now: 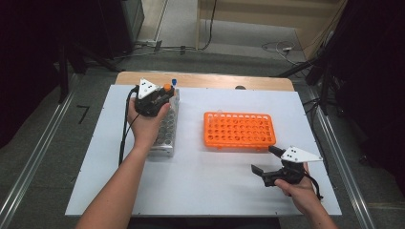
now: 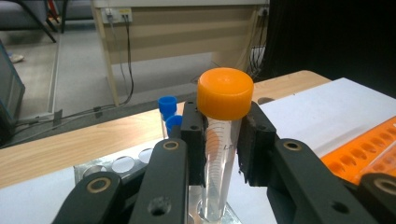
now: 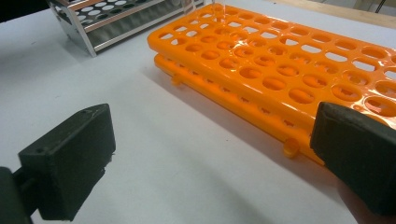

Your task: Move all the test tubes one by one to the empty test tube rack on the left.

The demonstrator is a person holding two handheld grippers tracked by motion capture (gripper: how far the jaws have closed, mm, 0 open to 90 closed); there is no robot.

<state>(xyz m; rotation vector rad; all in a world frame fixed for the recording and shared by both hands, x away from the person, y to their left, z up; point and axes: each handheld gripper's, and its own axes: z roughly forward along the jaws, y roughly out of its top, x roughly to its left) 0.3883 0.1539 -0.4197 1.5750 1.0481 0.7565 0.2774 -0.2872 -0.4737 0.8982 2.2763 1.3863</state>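
While my left gripper point(image 2: 223, 140) has its fingers clamped on the orange-capped tube point(image 2: 219, 154), upright w/ its foot in the metal rack point(image 1: 167, 131), the orange rack point(image 1: 239, 130) lies to the right, nearer my right gripper point(image 1: 263, 160), fingers apart.

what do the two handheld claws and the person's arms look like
Both the left claw and right claw are black, with two blocky jaws on bolted arms, a white three-cornered plate with dark dots on top and a trailing black cable. The person's forearms are bare, no sleeves visible.
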